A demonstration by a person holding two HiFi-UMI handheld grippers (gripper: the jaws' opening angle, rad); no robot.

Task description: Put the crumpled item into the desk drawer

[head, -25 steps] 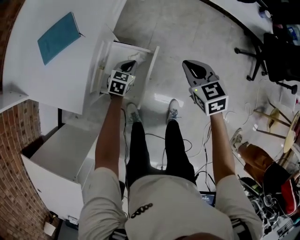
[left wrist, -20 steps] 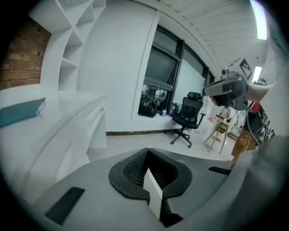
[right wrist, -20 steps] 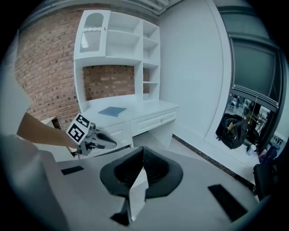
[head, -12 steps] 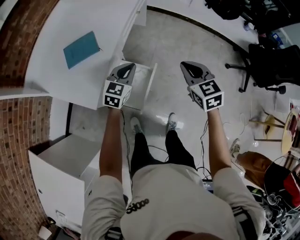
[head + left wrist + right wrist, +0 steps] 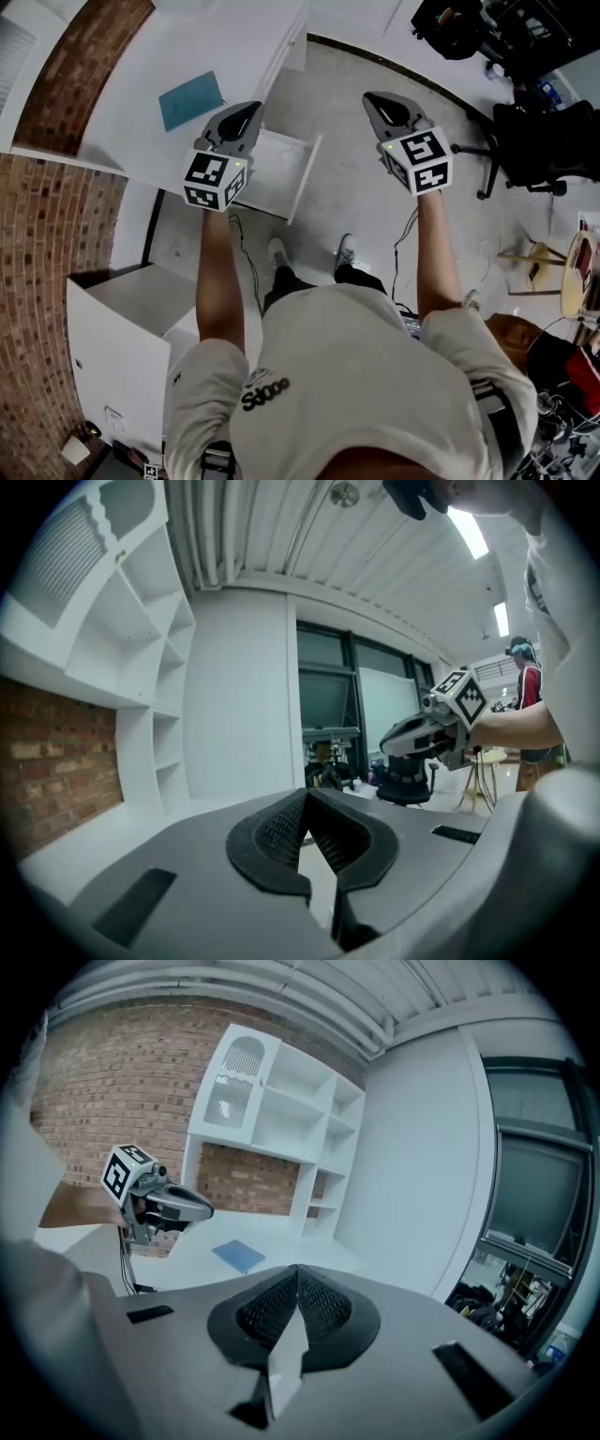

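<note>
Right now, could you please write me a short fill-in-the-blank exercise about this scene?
The flat rectangular book lying on the white desk is ___ in colour. The white desk drawer stands ___. The left gripper and the right gripper are each ___ and empty. The wall beside the desk is built of ___.
Missing words: blue; open; shut; brick.

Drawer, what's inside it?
The open drawer shows only bare white inside; nothing crumpled is in sight. The left gripper covers its corner nearest the desk, so that bit is hidden.
</note>
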